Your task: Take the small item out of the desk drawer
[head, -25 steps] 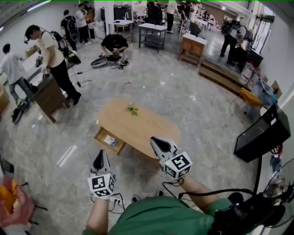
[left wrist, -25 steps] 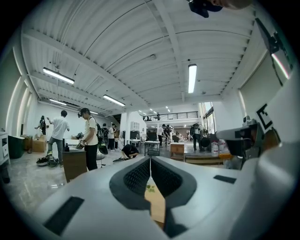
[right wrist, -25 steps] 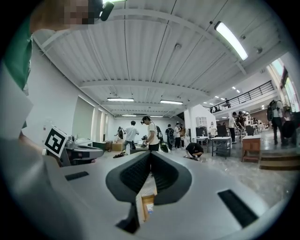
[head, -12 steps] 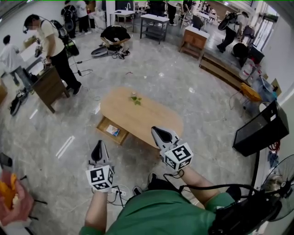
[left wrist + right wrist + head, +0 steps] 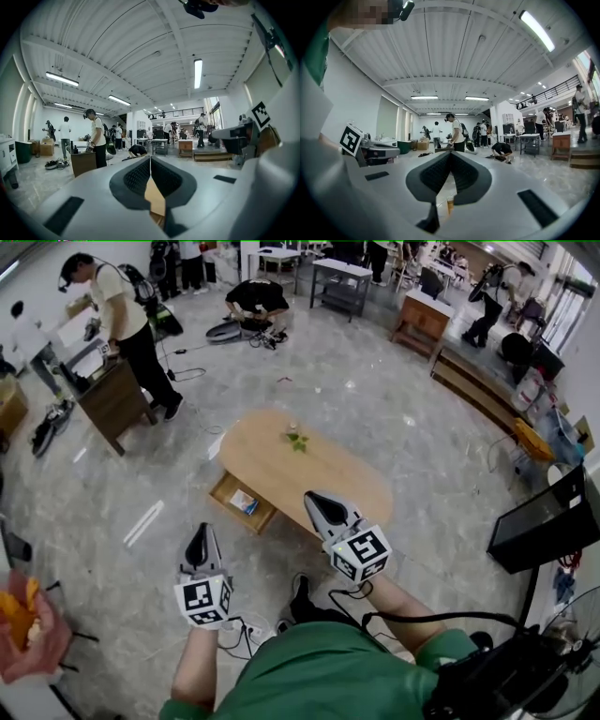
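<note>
A pale oval wooden table [image 5: 319, 479] stands on the floor ahead of me. Its drawer [image 5: 231, 505] is pulled out on the near left side, and a small blue-and-white item [image 5: 246, 502] lies inside. My left gripper [image 5: 199, 534] hangs shut and empty, short of the drawer and to its left. The right gripper [image 5: 312, 499] is also shut and empty, over the table's near edge. In the left gripper view the left gripper [image 5: 150, 159] has its jaws closed together, and the right gripper [image 5: 450, 157] shows the same in its own view.
A small plant [image 5: 296, 439] sits on the tabletop. A person works at a brown desk [image 5: 114, 401] to the far left. A black box [image 5: 548, 519] stands at the right. Cables [image 5: 246, 634] lie by my feet, and more people and furniture fill the back.
The table and its open drawer have come closer and shifted slightly right in the head view. Both grippers keep the same shut pose in front of me.
</note>
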The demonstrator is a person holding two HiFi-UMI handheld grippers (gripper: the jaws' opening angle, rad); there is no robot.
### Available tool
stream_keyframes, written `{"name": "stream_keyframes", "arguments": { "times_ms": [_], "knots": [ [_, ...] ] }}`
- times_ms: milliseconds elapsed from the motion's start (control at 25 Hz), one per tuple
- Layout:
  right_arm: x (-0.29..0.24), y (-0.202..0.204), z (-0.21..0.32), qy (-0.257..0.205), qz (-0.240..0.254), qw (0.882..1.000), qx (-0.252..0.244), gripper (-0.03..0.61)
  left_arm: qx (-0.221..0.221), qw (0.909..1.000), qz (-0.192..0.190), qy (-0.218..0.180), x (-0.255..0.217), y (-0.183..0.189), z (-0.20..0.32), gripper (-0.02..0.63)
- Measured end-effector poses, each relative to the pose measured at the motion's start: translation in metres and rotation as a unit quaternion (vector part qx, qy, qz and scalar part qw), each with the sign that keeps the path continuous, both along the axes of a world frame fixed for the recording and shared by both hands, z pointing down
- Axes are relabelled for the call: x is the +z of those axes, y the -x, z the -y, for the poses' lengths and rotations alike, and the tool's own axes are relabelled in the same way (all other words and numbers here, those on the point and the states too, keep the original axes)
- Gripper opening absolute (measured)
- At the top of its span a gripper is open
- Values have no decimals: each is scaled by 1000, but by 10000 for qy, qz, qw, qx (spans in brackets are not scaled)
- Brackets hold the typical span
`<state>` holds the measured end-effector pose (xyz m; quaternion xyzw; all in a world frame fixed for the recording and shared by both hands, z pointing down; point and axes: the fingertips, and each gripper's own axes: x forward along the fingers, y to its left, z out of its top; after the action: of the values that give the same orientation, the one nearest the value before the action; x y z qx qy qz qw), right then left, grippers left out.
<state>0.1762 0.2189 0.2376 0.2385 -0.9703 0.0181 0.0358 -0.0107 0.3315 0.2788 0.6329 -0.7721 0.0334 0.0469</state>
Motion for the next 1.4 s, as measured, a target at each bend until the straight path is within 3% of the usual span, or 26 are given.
{"name": "stream_keyframes", "arguments": {
  "times_ms": [600,920,1160,1400],
  "knots": [
    [41,54,153,515,37,9975,-488,23,-319,9980,159,522,30,48,147,21],
    [57,76,199,646,-125,9962,-579,23,-364,9967,150,716,52,70,189,21],
    [79,114,228,813,-350,9948,-498,23,-245,9949,8,980,84,114,219,21],
    [83,159,259,912,-612,9939,-62,23,185,9911,-159,1307,118,171,261,21]
  ]
}}
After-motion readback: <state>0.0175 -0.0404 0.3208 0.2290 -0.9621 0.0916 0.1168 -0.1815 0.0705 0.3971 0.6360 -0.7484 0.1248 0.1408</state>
